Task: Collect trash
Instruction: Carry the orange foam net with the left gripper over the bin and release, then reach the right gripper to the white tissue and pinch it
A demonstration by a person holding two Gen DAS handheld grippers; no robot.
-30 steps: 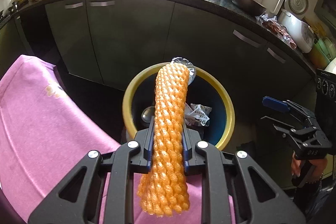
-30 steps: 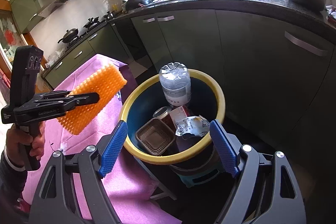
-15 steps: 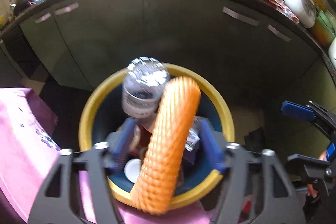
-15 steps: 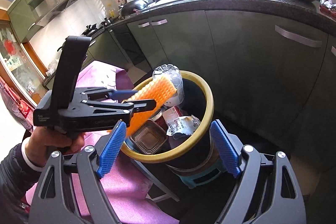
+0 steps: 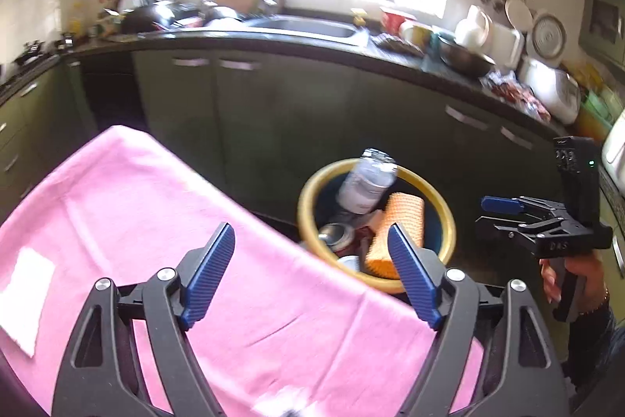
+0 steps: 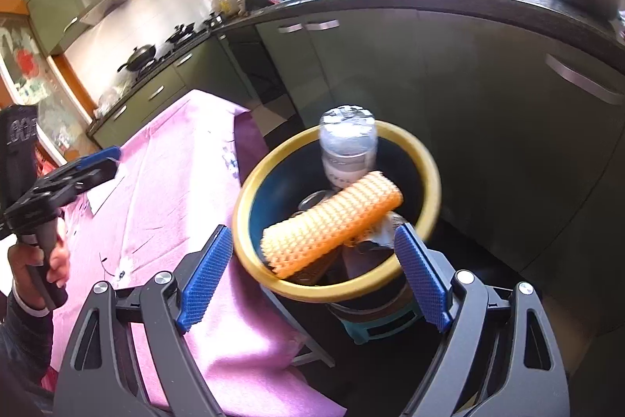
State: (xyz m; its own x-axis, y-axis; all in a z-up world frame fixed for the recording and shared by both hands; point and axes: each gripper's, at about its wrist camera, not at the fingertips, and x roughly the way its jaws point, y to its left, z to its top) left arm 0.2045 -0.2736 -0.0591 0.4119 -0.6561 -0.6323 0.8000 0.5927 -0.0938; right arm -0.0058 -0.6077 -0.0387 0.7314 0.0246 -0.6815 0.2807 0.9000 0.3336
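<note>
A yellow-rimmed bin [image 5: 306,210] [image 6: 425,159] stands beside the pink-clothed table [image 5: 148,206] [image 6: 175,174]. An orange foam net sleeve [image 5: 398,229] [image 6: 332,217] lies across the trash inside it, next to an upturned clear plastic bottle [image 5: 367,182] [image 6: 347,143] and a can [image 5: 336,233]. My left gripper [image 5: 312,268] is open and empty above the table's edge, short of the bin; it also shows in the right wrist view [image 6: 97,163]. My right gripper [image 6: 312,276] is open and empty just above the bin's near rim; it also shows in the left wrist view [image 5: 504,210].
A white paper [image 5: 23,296] lies on the pink cloth at the left. Dark green cabinets [image 5: 312,112] under a cluttered black counter [image 5: 273,38] stand behind the bin. The bin rests on a teal stool [image 6: 375,323].
My left gripper opened and let go of the orange foam sleeve, which dropped into the bin. The left gripper then drew back over the table. The right gripper stayed open near the bin.
</note>
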